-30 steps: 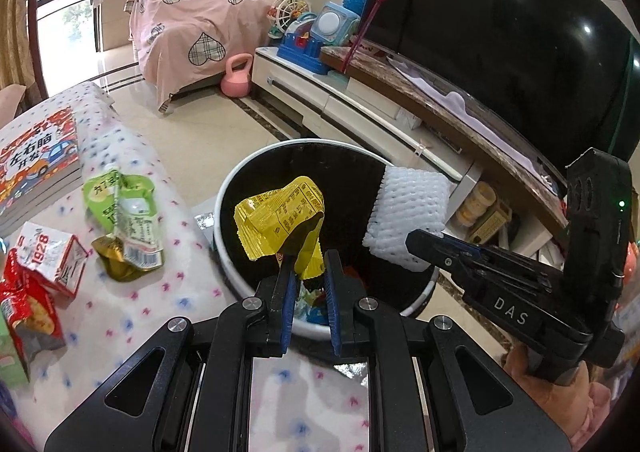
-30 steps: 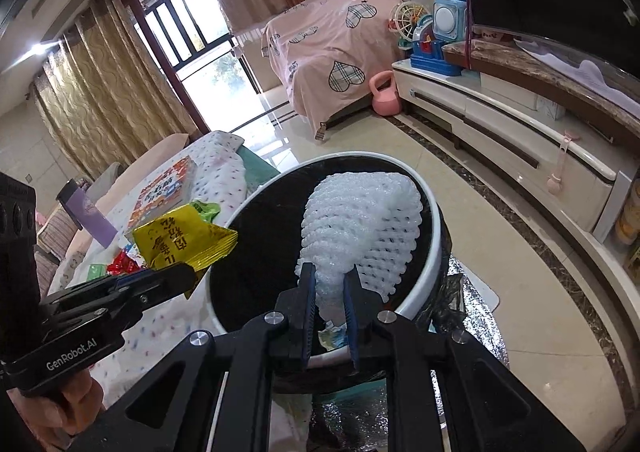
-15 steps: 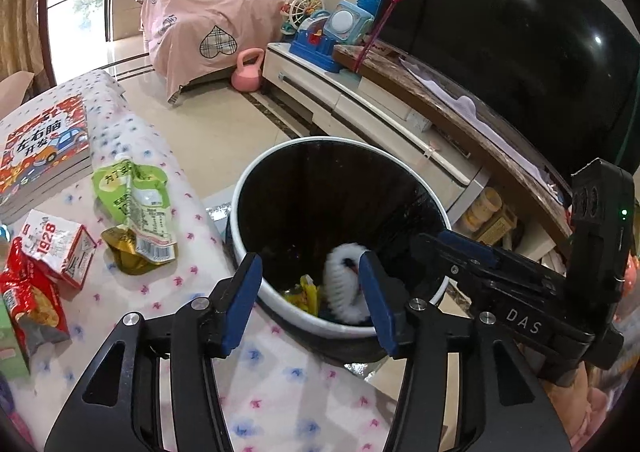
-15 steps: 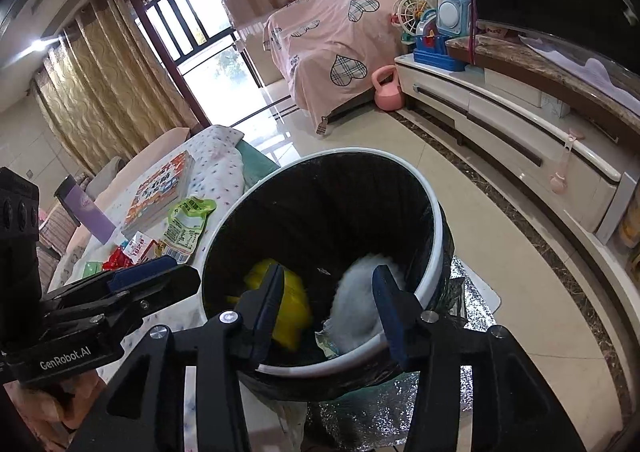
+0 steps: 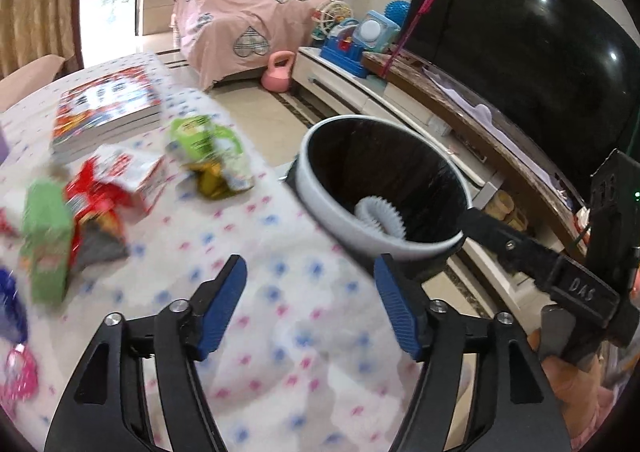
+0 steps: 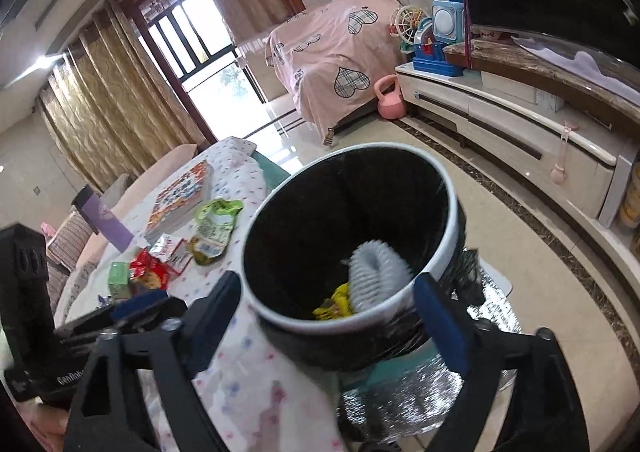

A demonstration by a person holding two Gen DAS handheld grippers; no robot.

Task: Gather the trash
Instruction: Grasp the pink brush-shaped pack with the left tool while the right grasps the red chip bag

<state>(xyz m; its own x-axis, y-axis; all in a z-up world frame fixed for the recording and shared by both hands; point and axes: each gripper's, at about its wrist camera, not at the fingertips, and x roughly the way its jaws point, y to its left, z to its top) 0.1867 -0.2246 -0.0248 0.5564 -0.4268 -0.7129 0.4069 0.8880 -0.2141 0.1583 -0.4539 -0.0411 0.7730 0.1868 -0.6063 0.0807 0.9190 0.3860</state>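
A: Bin [image 6: 448, 236]: smooth white plastic rim, glossy black liner. In it, white foam netting [image 6: 376, 272] and a crinkled yellow foil wrapper [image 6: 334, 304].

B: Surface [image 5: 288, 316]: matt cotton-like cloth, dotted print. On it, shiny green film packet [image 5: 208, 152] and a glossy-covered book [image 5: 108, 108].

A: Left claw [image 5: 310, 302]: matt black plastic, ribbed blue pads, metal screws. Floor [image 6: 532, 244]: polished tile.

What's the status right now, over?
Both grippers, left and right, empty, fingers opening. White foam net and yellow wrapper inside black bin. Nothing blocking.
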